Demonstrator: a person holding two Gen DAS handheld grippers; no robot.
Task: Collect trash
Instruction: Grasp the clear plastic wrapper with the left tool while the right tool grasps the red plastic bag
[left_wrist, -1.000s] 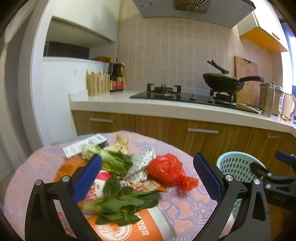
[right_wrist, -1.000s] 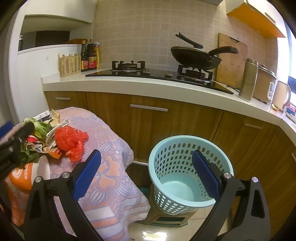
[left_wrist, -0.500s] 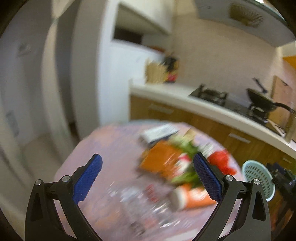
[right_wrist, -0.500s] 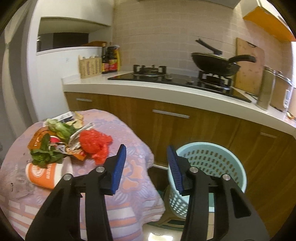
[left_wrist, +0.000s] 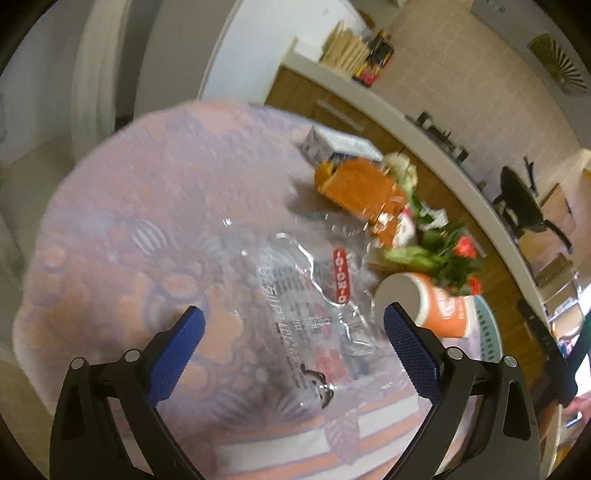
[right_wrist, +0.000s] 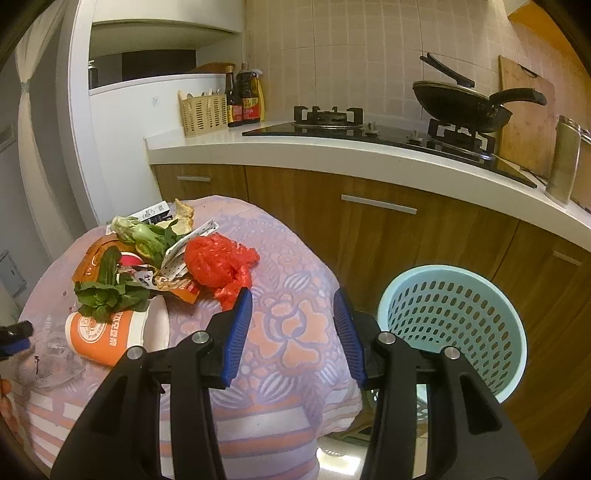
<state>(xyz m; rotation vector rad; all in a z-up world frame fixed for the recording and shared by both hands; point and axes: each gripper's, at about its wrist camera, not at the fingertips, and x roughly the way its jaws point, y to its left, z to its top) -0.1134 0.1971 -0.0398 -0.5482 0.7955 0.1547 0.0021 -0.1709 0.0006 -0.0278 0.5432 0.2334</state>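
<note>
Trash lies on a round table with a floral cloth (right_wrist: 295, 332): a red plastic bag (right_wrist: 219, 264), green leaves (right_wrist: 110, 291), an orange paper cup (right_wrist: 110, 338) on its side, an orange wrapper (left_wrist: 364, 188) and a clear plastic wrapper (left_wrist: 306, 295). My left gripper (left_wrist: 293, 339) is open and empty, hovering just above the clear wrapper. My right gripper (right_wrist: 293, 334) is partly open and empty, above the table's right side. A light blue basket (right_wrist: 454, 325) stands on the floor to the right of the table.
Wooden cabinets and a white counter (right_wrist: 369, 158) run behind the table, with a stove, a black wok (right_wrist: 461, 105), sauce bottles (right_wrist: 245, 96) and a cutlery basket (right_wrist: 203, 112). A white box (left_wrist: 336, 146) lies at the table's far side.
My left gripper has swung left and tilted down over the clear wrapper. My right gripper has narrowed from wide open and moved left, from over the basket to above the table.
</note>
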